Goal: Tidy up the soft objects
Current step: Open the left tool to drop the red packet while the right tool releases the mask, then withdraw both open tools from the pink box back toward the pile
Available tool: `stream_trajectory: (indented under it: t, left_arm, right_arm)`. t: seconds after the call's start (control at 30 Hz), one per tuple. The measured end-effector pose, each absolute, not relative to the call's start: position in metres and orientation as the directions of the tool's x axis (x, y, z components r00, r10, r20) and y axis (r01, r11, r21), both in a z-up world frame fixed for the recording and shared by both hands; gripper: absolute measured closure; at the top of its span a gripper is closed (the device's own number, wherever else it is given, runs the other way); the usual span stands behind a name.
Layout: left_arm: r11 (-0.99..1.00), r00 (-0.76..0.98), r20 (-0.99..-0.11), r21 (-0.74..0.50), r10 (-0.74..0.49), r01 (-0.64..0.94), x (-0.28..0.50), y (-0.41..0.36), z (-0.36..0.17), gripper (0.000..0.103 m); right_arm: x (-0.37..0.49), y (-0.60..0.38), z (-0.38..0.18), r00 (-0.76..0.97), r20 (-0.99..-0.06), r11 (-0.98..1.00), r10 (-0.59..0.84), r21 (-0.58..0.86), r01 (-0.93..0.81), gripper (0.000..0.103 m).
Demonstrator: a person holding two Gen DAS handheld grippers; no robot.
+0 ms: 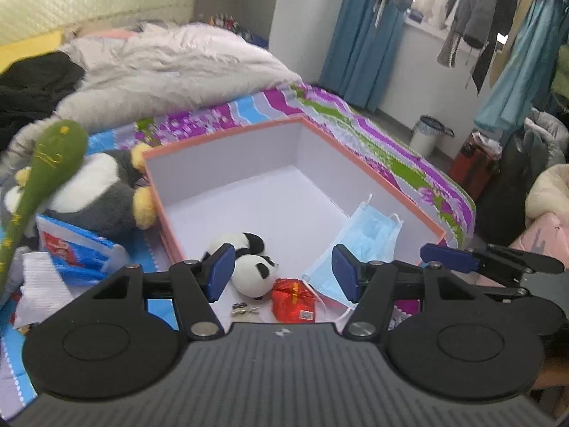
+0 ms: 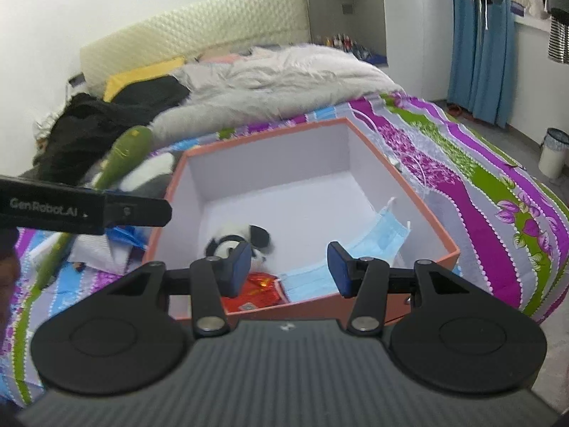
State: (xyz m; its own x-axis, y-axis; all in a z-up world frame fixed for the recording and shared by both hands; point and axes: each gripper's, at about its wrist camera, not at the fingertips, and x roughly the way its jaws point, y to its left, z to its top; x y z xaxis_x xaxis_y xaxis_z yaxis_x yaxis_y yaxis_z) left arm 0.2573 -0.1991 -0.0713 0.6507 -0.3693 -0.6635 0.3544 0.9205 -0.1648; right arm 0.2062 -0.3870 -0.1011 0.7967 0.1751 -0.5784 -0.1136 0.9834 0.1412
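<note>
Both grippers hover empty over the box (image 1: 373, 181) — the left gripper (image 1: 281, 270) parted, the right gripper (image 2: 286, 268) likewise. The panda (image 1: 249, 267) and mask (image 1: 366, 238) lie inside — apparently sorted already

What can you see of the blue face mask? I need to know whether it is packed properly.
The face mask is a light blue pleated disposable one with white ear loops, thin and papery-looking. It lies unfolded inside the box, slumped in the near right corner: its upper edge leans up against the right wall, its lower end rests on the white floor. The red packet lies beside its lower end. Neither gripper holds it.
</note>
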Motion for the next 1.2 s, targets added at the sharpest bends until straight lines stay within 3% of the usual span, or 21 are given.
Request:
stream_trajectory:
  t: [0.43, 0.77, 1.2]
  left_arm:
    - [0.941, 0.748, -0.574, -0.155, -0.333, 0.3, 0.178, -0.149, -0.058, 0.037]
    - [0.949, 0.746, -0.586, -0.185, -0.316, 0.256, 0.136, -0.12, -0.071, 0.037]
    - [0.976, 0.769, -0.607, -0.193, -0.199, 0.1, 0.093, -0.08, -0.089, 0.037]
  right_arm:
    - [0.15, -0.358, -0.095, 0.836, -0.501, 0.973, 0.224, 0.164, -0.163, 0.053]
    - [0.121, -0.333, -0.1, 0.812, -0.507, 0.957, 0.288, 0.18, -0.227, 0.053]
    - [0.104, -0.305, -0.106, 0.781, -0.51, 0.933, 0.361, 0.193, -0.305, 0.052]
